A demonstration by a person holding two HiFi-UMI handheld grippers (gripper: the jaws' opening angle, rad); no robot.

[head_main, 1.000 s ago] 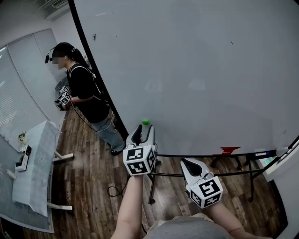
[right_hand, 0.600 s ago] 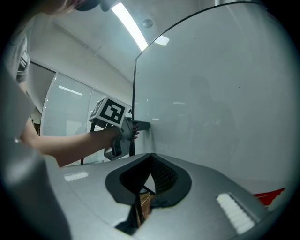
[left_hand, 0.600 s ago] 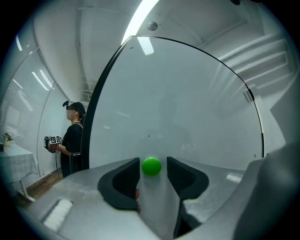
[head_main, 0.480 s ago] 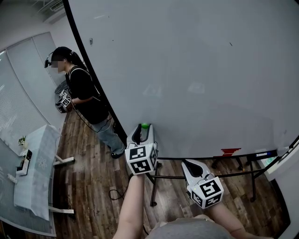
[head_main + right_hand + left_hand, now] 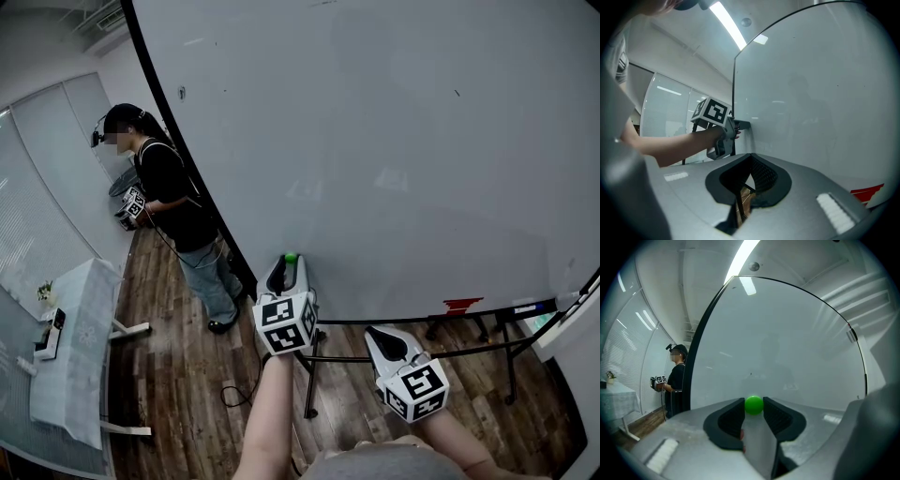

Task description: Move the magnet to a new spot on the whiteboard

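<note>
A small green ball magnet [image 5: 753, 405] sticks to the big whiteboard [image 5: 375, 141] near its lower left edge; in the head view the magnet [image 5: 291, 258] shows just beyond the jaw tips. My left gripper [image 5: 753, 408] is held up to the board and its jaws are closing, with the magnet between the tips and both pads against its sides. My left gripper [image 5: 289, 266] is also in the head view. Lower and to the right, my right gripper [image 5: 379, 335] hangs shut and empty, away from the board; its jaw tips [image 5: 751, 155] meet.
Another person [image 5: 173, 197] holding marker-cube grippers stands at the board's left edge. A white table [image 5: 70, 347] is at the far left. The board's tray holds a red eraser [image 5: 461, 304] and markers [image 5: 530, 307]. Black stand legs [image 5: 309, 375] cross the wooden floor below.
The left gripper's jaws have narrowed around the green magnet, which now sits between the tips instead of beyond them. The right gripper has hardly moved. The other person has shifted slightly.
</note>
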